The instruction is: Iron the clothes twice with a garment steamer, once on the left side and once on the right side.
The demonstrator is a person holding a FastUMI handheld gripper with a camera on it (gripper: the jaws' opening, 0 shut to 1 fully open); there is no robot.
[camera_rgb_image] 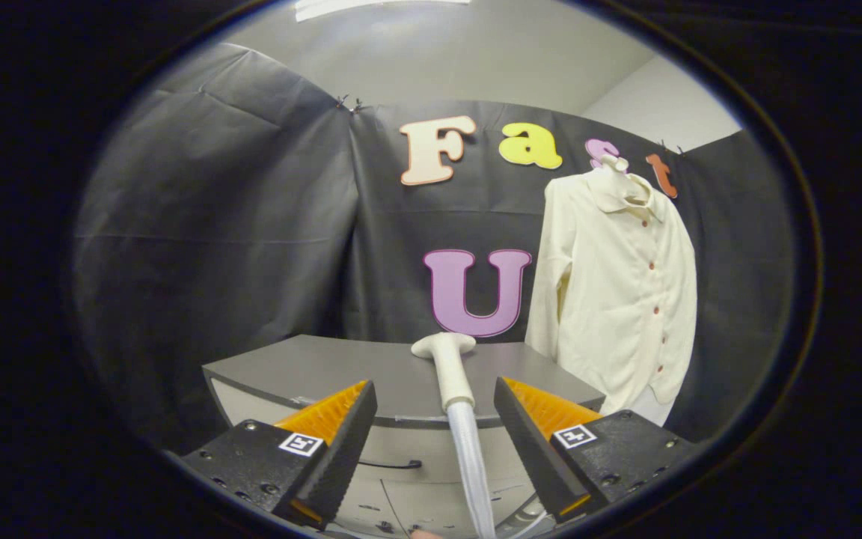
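A white garment steamer head point(449, 367) lies on the grey table point(326, 370), its nozzle pointing away from me and its clear ribbed hose point(471, 464) running back down between my fingers. My gripper point(435, 419) stands open, one finger on each side of the handle, touching neither it nor the hose. A cream long-sleeved shirt point(618, 292) with small dark buttons hangs on a form beyond the table, off to the right of the steamer.
The table's rounded front edge point(401, 421) lies just ahead of my fingertips. Black booth cloth stands behind the table and on both sides. A thin dark cable point(390, 466) hangs below the table edge.
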